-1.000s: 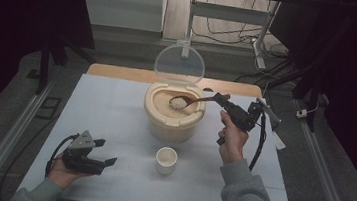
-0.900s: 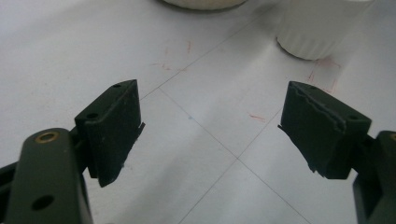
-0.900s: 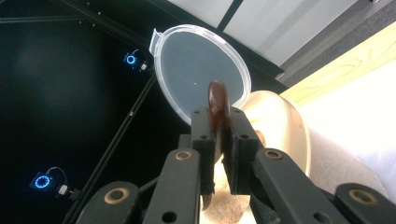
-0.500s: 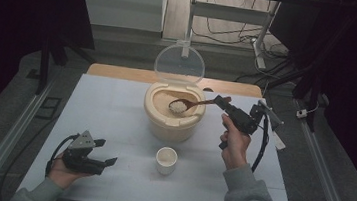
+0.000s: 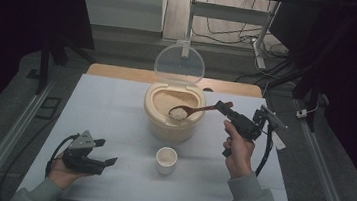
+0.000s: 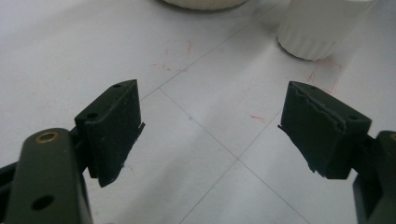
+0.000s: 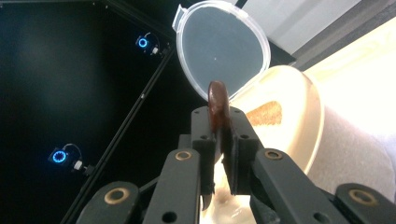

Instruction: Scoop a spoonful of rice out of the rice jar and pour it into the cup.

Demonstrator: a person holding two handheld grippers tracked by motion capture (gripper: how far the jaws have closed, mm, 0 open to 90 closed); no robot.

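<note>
The cream rice container point(image 5: 173, 116) stands at the middle of the white table point(image 5: 115, 109). Its clear hinged lid point(image 5: 180, 63) is raised upright at the far rim, and rice fills the inside.

The right gripper point(image 5: 225, 107) is held just right of the container, above table level. Its jaws are pressed together on the handle of a brown wooden spoon point(image 5: 193, 111). The spoon reaches from the jaws toward the container, and its bowl, loaded with white rice point(image 5: 178, 113), sits over the container's near right rim. In the right gripper view, the spoon handle point(image 7: 217, 107) stands edge-on between the two jaws of the right gripper point(image 7: 218, 122), with the lid point(image 7: 222, 46) and the container point(image 7: 289, 116) beyond.

A small white ribbed cup point(image 5: 166, 160) stands on the table just in front of the container.

The left gripper point(image 5: 104, 153) rests low at the table, well to the left of and nearer than the container. Its jaws are spread wide and hold nothing. In the left gripper view, bare table surface point(image 6: 210, 135) lies between the jaws of the left gripper point(image 6: 210, 133), with the cup point(image 6: 317, 28) farther off.
</note>
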